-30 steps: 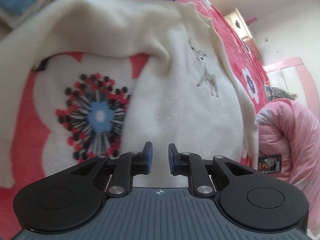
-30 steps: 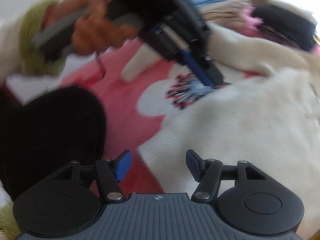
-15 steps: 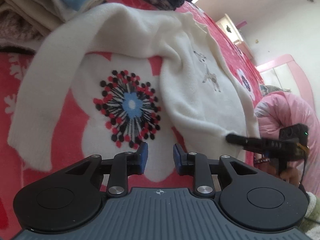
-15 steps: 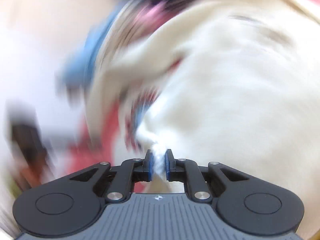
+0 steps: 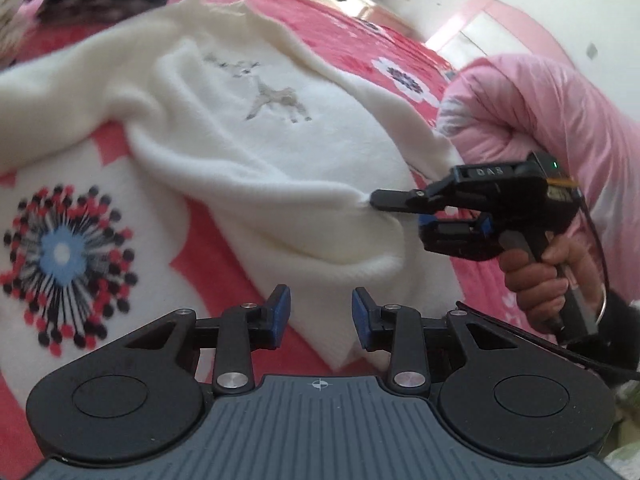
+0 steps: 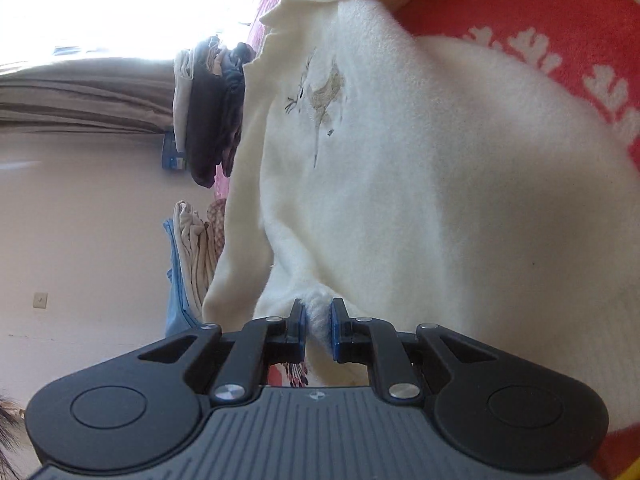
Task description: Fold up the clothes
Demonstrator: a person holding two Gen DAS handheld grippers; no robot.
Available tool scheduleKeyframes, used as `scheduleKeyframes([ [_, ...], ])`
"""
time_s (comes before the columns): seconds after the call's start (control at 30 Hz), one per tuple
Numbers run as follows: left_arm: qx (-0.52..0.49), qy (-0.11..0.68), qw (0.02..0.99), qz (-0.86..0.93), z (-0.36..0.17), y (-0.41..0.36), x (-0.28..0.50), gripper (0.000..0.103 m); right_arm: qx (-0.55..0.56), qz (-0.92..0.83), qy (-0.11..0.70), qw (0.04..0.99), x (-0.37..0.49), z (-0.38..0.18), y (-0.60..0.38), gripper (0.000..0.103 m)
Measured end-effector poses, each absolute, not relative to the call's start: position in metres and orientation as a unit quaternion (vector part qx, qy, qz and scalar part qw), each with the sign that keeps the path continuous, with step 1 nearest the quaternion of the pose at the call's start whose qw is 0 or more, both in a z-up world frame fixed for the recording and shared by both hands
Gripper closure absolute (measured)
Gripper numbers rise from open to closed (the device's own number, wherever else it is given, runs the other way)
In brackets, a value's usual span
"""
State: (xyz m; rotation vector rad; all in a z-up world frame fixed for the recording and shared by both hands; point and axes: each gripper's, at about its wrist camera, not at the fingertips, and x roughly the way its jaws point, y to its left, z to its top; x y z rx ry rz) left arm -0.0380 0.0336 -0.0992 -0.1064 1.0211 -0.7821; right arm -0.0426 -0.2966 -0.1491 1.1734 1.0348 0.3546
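**Right gripper lifts the sweater's hem corner; left gripper waits open**

Compared with half a second ago, the right gripper point(image 6: 319, 316) has steadied: its view, then a blur, is now sharp, and it keeps its blue pads clamped on a tuft of the cream sweater point(image 5: 280, 152). In the left wrist view the right gripper point(image 5: 374, 200) now sits closer and higher, pulling the pinched fabric up into a peak, with the person's hand point(image 5: 540, 276) around its handle. The left gripper point(image 5: 319, 312) has spread its jaws wider than before and grips nothing; it hovers over the sweater's lower edge, which lies between and just beyond its fingertips.

The sweater lies spread on the red floral bedspread point(image 5: 100, 240), embroidered deer point(image 5: 276, 98) facing up. A pink quilt point(image 5: 540, 112) is bunched beside it. Stacks of folded clothes point(image 6: 208, 120) stand at the bed's far edge; no containers are visible.
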Motion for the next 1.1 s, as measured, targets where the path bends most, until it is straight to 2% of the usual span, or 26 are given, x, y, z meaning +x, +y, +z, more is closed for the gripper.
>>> scheduleKeyframes([
  [0.1, -0.002, 0.457, 0.805, -0.379, -0.095, 0.011, -0.045, 0.065, 0.493, 0.182, 0.472, 0.708, -0.038, -0.142, -0.290, 0.081],
  [0.17, 0.010, 0.454, 0.805, -0.381, -0.098, 0.003, -0.046, 0.065, 0.469, 0.193, 0.475, 0.720, -0.036, -0.138, -0.284, 0.068],
  [0.23, 0.016, 0.455, 0.805, -0.381, -0.103, -0.003, -0.046, 0.065, 0.449, 0.204, 0.479, 0.726, -0.036, -0.135, -0.280, 0.063],
  [0.37, 0.038, 0.451, 0.812, -0.369, -0.118, -0.007, -0.041, 0.065, 0.387, 0.225, 0.480, 0.755, -0.044, -0.123, -0.277, 0.060],
  [0.57, 0.027, 0.456, 0.814, -0.358, -0.129, 0.001, -0.022, 0.065, 0.191, 0.289, 0.476, 0.808, -0.065, -0.092, -0.260, 0.058],
  [0.73, 0.024, 0.462, 0.811, -0.358, -0.133, 0.005, -0.015, 0.065, 0.062, 0.316, 0.494, 0.808, -0.071, -0.098, -0.241, 0.058],
  [0.8, 0.024, 0.464, 0.810, -0.358, -0.136, 0.006, -0.014, 0.065, 0.031, 0.324, 0.499, 0.804, -0.071, -0.104, -0.234, 0.060],
  [0.93, 0.018, 0.470, 0.808, -0.355, -0.137, 0.011, -0.014, 0.065, 0.014, 0.319, 0.500, 0.805, -0.065, -0.115, -0.227, 0.080],
  [1.1, -0.066, 0.495, 0.802, -0.328, -0.122, 0.045, -0.015, 0.065, 0.046, 0.310, 0.486, 0.816, -0.056, -0.114, -0.222, 0.096],
])
